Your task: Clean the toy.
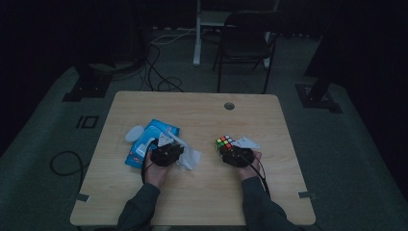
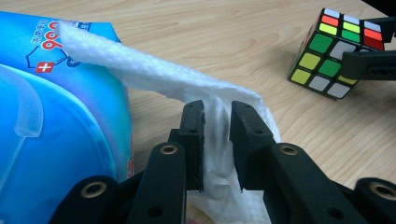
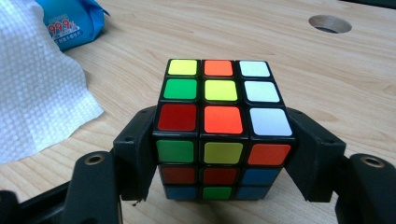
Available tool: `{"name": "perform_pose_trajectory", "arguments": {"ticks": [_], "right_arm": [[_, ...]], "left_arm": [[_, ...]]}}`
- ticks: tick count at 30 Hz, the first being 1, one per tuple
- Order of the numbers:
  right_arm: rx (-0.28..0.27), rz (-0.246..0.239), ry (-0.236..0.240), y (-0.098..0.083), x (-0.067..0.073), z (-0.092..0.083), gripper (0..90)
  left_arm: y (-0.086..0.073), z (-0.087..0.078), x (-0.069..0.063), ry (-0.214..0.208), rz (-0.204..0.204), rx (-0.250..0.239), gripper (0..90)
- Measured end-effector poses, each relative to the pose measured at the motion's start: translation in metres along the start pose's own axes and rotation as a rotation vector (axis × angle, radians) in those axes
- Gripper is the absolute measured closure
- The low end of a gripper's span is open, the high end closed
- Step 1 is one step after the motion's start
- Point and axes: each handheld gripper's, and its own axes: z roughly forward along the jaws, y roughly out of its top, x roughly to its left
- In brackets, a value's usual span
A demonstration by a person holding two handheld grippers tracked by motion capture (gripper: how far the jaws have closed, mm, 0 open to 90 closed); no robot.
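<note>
A blue wet-wipe pack (image 1: 149, 139) (image 2: 56, 140) lies left of centre on the wooden table (image 1: 192, 202). A white wipe (image 1: 190, 156) (image 2: 154, 77) (image 3: 32, 93) trails from the pack and hangs bunched between the jaws of my left gripper (image 1: 175, 144) (image 2: 217, 116). Those jaws stand a little apart and the pads do not press on it. To the right, my right gripper (image 1: 226, 147) (image 3: 219, 135) is shut on a scrambled Rubik's cube (image 1: 223, 143) (image 2: 331, 60) (image 3: 219, 93), one jaw on each side, with the cube resting on the table.
A small white oval object (image 1: 134, 132) lies by the pack's far left corner. A round cable hole (image 1: 229, 106) (image 3: 329, 23) sits near the table's far edge. Beyond the table stand a dark chair (image 1: 248, 38) and loose floor cables (image 1: 159, 72).
</note>
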Motion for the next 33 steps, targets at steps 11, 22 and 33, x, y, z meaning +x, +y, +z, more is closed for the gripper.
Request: {"name": "perform_pose_trajectory", "arguments": {"ticks": [11, 22, 33], "right_arm": [[-0.010, 0.013, 0.026, 0.000, 0.000, 0.001, 16.9], [-0.062, 0.021, 0.020, 0.006, 0.000, -0.008, 12.2], [-0.083, 0.020, 0.017, 0.008, 0.000, -0.012, 12.2]], "left_arm": [[0.002, -0.004, 0.001, -0.024, -0.014, -0.024, 62.8], [0.004, -0.010, 0.003, -0.027, -0.025, -0.056, 56.9], [0.005, -0.015, 0.004, -0.027, -0.031, -0.070, 56.0]]}}
